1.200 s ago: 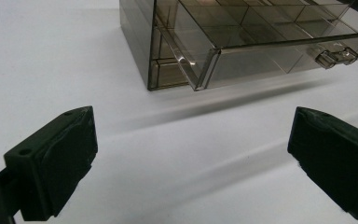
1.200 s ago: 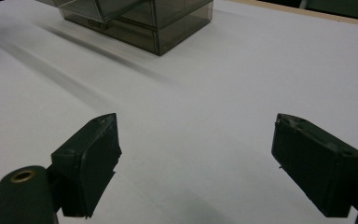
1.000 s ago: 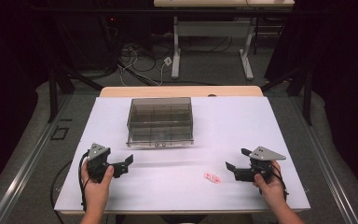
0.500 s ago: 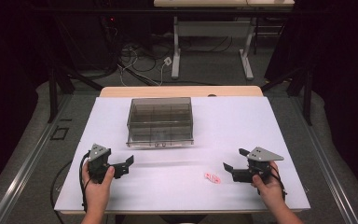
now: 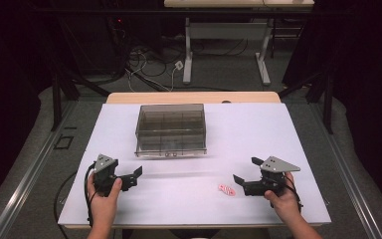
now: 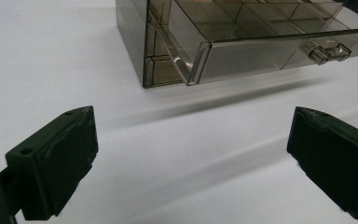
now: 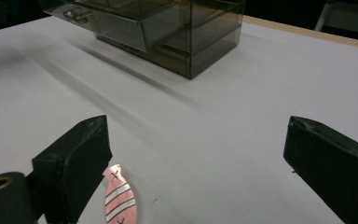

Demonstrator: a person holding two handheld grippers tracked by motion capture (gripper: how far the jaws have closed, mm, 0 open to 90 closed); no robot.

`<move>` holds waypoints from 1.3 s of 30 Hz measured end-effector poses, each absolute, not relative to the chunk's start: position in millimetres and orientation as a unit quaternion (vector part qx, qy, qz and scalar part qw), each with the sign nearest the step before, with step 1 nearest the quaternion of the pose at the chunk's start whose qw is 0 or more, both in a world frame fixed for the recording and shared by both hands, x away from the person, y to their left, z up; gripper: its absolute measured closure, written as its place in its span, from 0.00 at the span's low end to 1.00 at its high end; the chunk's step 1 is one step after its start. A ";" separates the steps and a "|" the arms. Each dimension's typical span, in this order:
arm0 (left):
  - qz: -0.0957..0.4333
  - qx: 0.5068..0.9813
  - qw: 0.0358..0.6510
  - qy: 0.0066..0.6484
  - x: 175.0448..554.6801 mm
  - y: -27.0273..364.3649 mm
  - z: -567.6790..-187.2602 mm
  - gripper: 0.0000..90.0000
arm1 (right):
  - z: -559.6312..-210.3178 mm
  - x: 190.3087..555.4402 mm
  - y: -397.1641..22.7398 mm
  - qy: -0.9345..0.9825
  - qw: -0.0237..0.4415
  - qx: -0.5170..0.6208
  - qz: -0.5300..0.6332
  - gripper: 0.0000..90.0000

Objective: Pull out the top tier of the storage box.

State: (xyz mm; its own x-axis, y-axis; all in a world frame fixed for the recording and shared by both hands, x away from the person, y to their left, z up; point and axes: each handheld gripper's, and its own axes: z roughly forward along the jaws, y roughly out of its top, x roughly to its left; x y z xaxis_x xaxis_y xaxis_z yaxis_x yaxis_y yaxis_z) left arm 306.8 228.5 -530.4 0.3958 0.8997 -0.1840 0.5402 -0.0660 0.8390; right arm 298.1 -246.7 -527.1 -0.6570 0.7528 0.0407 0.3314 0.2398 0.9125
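Since a second ago, the right gripper (image 5: 242, 180) has edged toward the pink striped fish (image 5: 226, 189), its jaws just opening wider; they stand empty, the fish on the table (image 5: 278, 134) beside one pad. Leftward, the left gripper (image 5: 133, 176) gapes empty. Beyond stands the clear drawer box (image 5: 170, 129), nothing between; the left gripper view shows its latch (image 6: 325, 50).

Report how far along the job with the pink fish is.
Done: the box has its drawer pulled out. In hand: the right gripper, jaws open and just opening further, sits beside the fish, which lies on the table, not gripped. Left: gripping it. The left gripper is open.
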 end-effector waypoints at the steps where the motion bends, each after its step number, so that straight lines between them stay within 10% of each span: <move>1: 0.198 0.703 0.452 0.513 306.7 228.6 -530.3 0.02 | -525.8 297.4 -245.1 0.758 0.207 0.354 0.507 0.06; 15: 0.199 0.702 0.452 0.513 306.6 228.4 -530.6 0.02 | -519.1 289.4 -225.2 0.783 0.186 0.329 0.494 0.04; 39: 0.202 0.701 0.454 0.512 305.0 228.6 -529.2 0.02 | -510.1 299.2 -205.2 0.817 0.157 0.296 0.469 0.31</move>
State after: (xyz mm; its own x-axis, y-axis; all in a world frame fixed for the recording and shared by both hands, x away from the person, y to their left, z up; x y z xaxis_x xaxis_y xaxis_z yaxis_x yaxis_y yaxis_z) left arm 305.0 228.6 -529.2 0.3935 0.9013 -0.1813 0.5341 -0.0637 0.8430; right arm 299.2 -205.2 -510.1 -0.7748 0.6318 0.0216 0.3368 0.3837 0.8599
